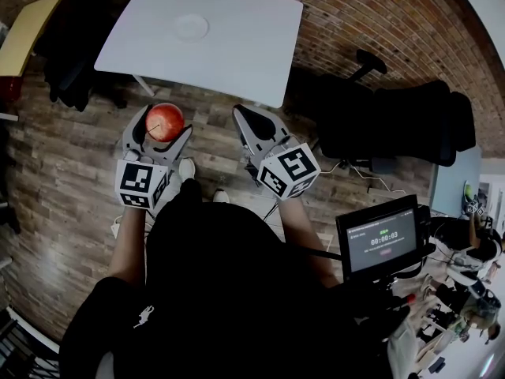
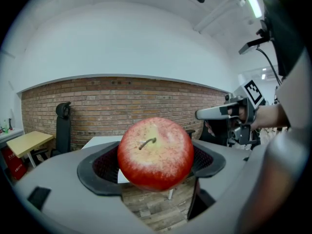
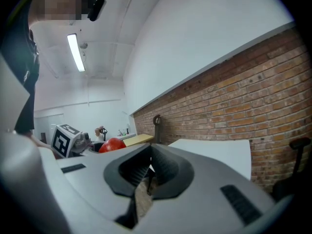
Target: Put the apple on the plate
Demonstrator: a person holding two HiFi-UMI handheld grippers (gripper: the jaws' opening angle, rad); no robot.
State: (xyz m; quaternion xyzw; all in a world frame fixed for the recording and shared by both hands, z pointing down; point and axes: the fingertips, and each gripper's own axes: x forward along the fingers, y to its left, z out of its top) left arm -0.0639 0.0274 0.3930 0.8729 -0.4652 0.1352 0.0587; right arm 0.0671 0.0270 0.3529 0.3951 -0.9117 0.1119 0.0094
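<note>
Head view has me looking steeply down over my 2 grippers, both held out above the wooden floor [image 1: 63,164], short of the near edge of the white table [image 1: 237,61]. My left gripper [image 1: 166,118] is clamped on the apple [image 2: 156,152]: in the left gripper view the 2 dark pads press on its flanks, 1 on each side, and the red fruit fills the gap between them with its stem turned toward the camera. The apple hangs in the air over the floorboards, touching nothing but the pads.

The plate [image 1: 191,28], small, round and pale, sits on the table top toward the far side, well apart from the apple. Nothing lies on it.

My right gripper [image 1: 243,115] is just beside the left, pointing the same way. In the right gripper view its jaws are closed together, pads meeting along a thin seam with nothing between them.

A black office chair [image 1: 394,121] stands to the right of the table, against the brick wall [image 1: 355,14]. A small screen [image 1: 383,239] glows at my right side.
</note>
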